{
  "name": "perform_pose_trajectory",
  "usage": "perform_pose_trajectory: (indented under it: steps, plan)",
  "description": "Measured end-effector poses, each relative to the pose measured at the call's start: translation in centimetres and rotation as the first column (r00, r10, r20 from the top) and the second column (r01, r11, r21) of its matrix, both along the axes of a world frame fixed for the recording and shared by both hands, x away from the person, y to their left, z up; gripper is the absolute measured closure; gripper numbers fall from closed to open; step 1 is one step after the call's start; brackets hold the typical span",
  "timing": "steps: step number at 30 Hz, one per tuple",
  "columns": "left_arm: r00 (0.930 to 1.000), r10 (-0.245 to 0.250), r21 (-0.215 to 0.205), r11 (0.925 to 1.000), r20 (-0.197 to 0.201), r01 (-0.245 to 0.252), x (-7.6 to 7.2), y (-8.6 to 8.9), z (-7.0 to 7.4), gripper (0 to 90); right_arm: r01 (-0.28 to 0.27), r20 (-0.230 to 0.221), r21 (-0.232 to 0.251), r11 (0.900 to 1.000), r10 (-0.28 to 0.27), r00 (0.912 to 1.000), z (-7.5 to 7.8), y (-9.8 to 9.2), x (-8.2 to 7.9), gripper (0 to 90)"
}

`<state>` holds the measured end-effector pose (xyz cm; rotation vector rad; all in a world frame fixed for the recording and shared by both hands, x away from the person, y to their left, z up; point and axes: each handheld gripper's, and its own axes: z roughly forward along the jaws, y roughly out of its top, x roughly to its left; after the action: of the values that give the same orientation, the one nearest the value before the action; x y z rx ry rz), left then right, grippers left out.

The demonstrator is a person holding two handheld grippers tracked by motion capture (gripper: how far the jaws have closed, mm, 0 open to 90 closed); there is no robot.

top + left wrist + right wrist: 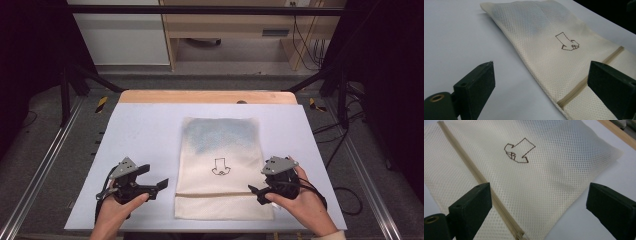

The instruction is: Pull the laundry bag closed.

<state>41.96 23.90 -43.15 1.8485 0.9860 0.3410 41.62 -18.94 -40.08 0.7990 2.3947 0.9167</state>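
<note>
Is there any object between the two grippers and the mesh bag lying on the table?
Nothing visible stands in the way. The mesh bag lies flat on the white table, with the left gripper open beside its left edge and the right gripper open beside its right edge. Bare table surface lies between each and the bag.

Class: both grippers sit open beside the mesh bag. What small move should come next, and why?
Probably draw both back: the bag lies flat and zipped, the left gripper and right gripper stand open beside it, holding nothing.
</note>
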Motion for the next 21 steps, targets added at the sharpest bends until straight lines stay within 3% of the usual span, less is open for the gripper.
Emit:
perform_pose_trajectory:
  steps: [8, 11, 17, 21]
  plan:
    - [0.9998, 0.012, 0.023, 0.9997, 0.012, -0.013, 1.0, 0.6, 0.8, 5.2, 0.05, 0.032, 0.063, 0.997, -0.052, 0.9981, 0.9, 0.7, 0.9, 6.9]
    - [0.9987, 0.036, 0.029, 0.9989, 0.036, -0.037, 1.6, 0.9, 1.5, 5.0, 0.07, 0.048, 0.095, 0.993, -0.074, 0.9961, 1.3, 1.0, 1.3, 7.0]
    - [0.9937, 0.085, 0.021, 0.996, 0.073, -0.087, 2.9, 1.6, 2.6, 4.8, 0.108, 0.083, 0.165, 0.98, -0.123, 0.9889, 2.1, 1.7, 2.2, 7.2]
    - [0.9905, 0.098, 0.041, 0.994, 0.096, -0.102, 3.4, 1.8, 3.0, 4.7, 0.146, 0.094, 0.211, 0.967, -0.169, 0.9812, 2.6, 1.6, 2.8, 7.1]
